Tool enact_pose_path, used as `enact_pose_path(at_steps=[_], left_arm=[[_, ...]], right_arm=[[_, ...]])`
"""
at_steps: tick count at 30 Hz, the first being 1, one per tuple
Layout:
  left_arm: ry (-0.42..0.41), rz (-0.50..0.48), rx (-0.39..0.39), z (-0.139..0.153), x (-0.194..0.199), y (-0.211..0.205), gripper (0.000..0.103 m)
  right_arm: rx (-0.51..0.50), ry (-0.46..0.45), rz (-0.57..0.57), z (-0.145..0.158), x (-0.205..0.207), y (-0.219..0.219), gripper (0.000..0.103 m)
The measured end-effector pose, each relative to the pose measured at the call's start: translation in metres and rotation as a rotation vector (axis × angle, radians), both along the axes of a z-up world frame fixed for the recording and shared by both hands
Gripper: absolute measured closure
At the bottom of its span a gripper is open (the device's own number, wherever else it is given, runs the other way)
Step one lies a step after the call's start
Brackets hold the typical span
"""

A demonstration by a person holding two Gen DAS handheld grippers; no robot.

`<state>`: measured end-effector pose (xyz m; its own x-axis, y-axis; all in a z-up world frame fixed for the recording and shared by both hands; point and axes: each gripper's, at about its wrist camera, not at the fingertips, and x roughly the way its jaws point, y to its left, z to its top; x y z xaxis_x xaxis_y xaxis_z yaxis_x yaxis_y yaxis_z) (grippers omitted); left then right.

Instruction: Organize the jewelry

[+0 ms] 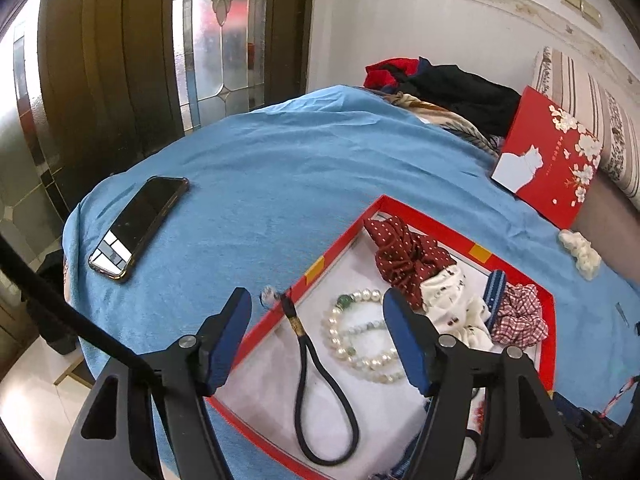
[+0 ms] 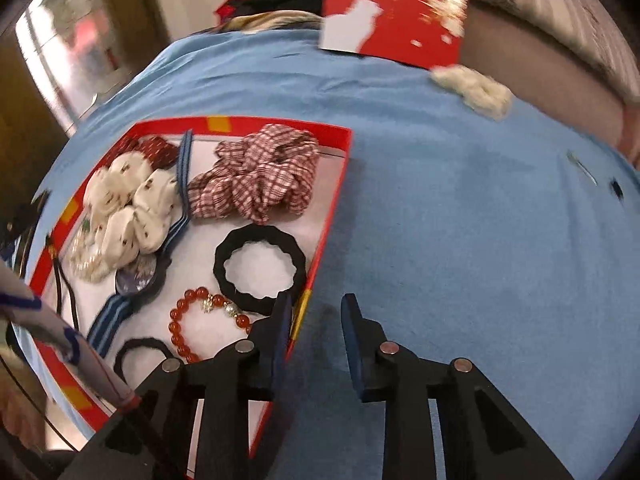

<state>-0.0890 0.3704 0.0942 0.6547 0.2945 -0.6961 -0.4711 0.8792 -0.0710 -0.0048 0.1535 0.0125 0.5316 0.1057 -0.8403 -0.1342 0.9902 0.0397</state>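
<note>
We saw the big red box sitting on the blue blanket, with soft scrunchies inside (they would squash if squeezed). The pearl bracelet lay in the box, right under our left claw, which was wide apart and held nothing. We thought the beads were hard, light and slippery, so pinching across one side of the loop seemed best. Our right claw was apart too, empty, by the box's edge near the orange bracelet.

Pearl bracelet and red bead bracelet flat inside red box
</note>
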Motion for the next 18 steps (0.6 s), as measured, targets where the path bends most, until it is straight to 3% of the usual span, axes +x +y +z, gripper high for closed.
enact_pose_path(at_steps=[5, 9, 14, 18], left_arm=[[-0.005, -0.018, 0.019, 0.002, 0.0, -0.008, 0.036], [-0.035, -0.015, 0.048, 0.007, -0.004, -0.016, 0.035], [-0.112, 0.001, 0.156, 0.026, -0.023, -0.038, 0.019], [-0.169, 0.016, 0.216, 0.048, -0.053, -0.069, 0.011]], right_arm=[[0.017, 0.006, -0.061, 0.0, -0.004, -0.02, 0.077], [0.077, 0.008, -0.028, 0.006, -0.009, -0.03, 0.074], [0.097, -0.057, 0.0, 0.033, -0.046, -0.048, 0.068], [0.06, -0.111, 0.0, 0.046, -0.084, -0.074, 0.055]])
